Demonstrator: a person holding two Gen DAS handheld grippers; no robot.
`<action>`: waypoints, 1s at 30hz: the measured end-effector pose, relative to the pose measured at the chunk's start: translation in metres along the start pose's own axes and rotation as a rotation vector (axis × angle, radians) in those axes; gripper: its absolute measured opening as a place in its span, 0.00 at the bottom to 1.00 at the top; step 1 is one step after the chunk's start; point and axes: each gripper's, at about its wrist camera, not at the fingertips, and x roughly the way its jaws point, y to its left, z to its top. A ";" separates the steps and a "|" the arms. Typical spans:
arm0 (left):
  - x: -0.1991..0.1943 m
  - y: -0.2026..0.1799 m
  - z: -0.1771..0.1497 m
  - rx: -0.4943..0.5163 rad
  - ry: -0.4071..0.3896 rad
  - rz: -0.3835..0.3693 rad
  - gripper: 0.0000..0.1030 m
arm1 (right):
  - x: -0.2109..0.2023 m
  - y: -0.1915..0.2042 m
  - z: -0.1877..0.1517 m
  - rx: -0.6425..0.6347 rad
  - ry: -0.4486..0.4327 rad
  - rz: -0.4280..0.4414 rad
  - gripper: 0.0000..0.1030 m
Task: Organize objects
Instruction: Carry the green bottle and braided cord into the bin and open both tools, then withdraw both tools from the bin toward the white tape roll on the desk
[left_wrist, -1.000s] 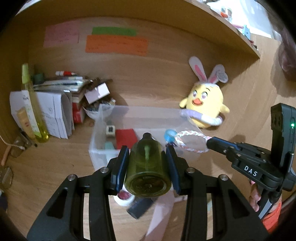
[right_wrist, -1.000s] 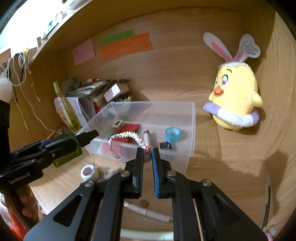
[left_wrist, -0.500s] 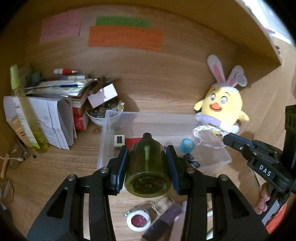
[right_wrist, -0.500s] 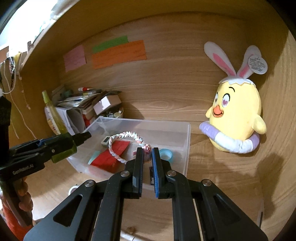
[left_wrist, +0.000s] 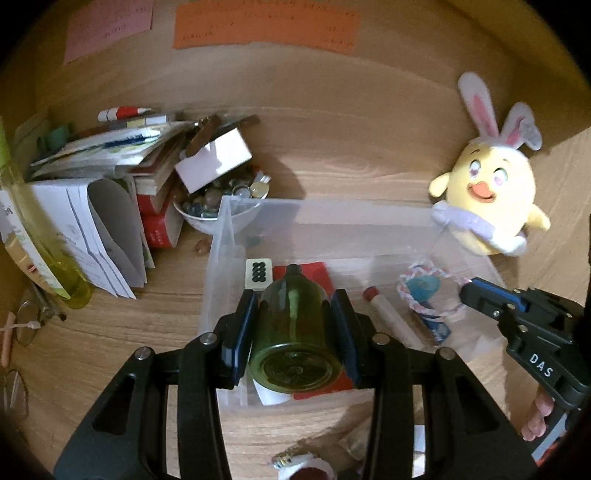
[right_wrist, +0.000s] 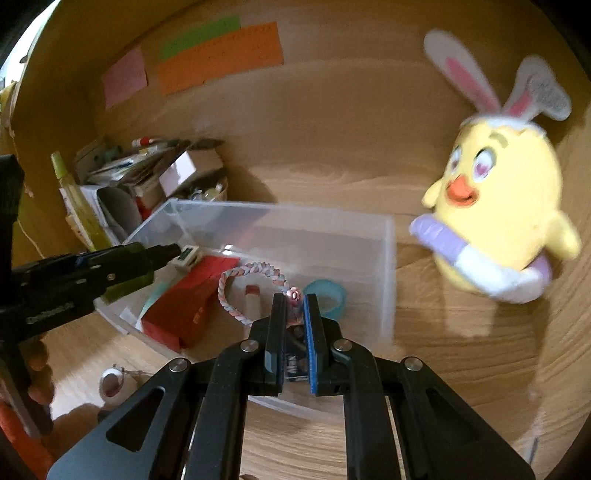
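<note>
My left gripper (left_wrist: 295, 310) is shut on a small green bottle (left_wrist: 293, 332) and holds it over the near left part of a clear plastic box (left_wrist: 221, 266). My right gripper (right_wrist: 294, 301) is shut on a pink and white braided bracelet (right_wrist: 236, 278), holding it over the box (right_wrist: 388, 258). The bracelet (left_wrist: 428, 291) also shows in the left wrist view, hanging from the right gripper (left_wrist: 469, 291). In the box lie a red packet (right_wrist: 184, 306), a blue tape ring (right_wrist: 328, 295), a tube (left_wrist: 388, 317) and a white tile with dots (left_wrist: 258, 273).
A yellow plush chick with bunny ears (right_wrist: 495, 206) stands right of the box. A stack of papers and books (left_wrist: 110, 177), a bowl of small stones (left_wrist: 218, 199) and a tall yellow bottle (left_wrist: 40, 236) stand at the left. A small tape roll (right_wrist: 112, 384) lies in front.
Both grippers have moved forward and down toward the box. The green bottle and the bracelet now hang over its inside, still held.
</note>
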 end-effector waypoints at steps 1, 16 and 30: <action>0.002 0.000 0.000 -0.002 0.005 -0.002 0.40 | 0.003 0.001 0.000 -0.001 0.005 -0.005 0.08; 0.003 -0.007 -0.002 0.012 0.048 -0.081 0.40 | 0.014 0.011 -0.005 -0.072 0.022 -0.095 0.08; -0.050 0.000 -0.020 0.071 -0.028 -0.074 0.61 | -0.013 0.011 -0.001 -0.046 -0.022 -0.049 0.37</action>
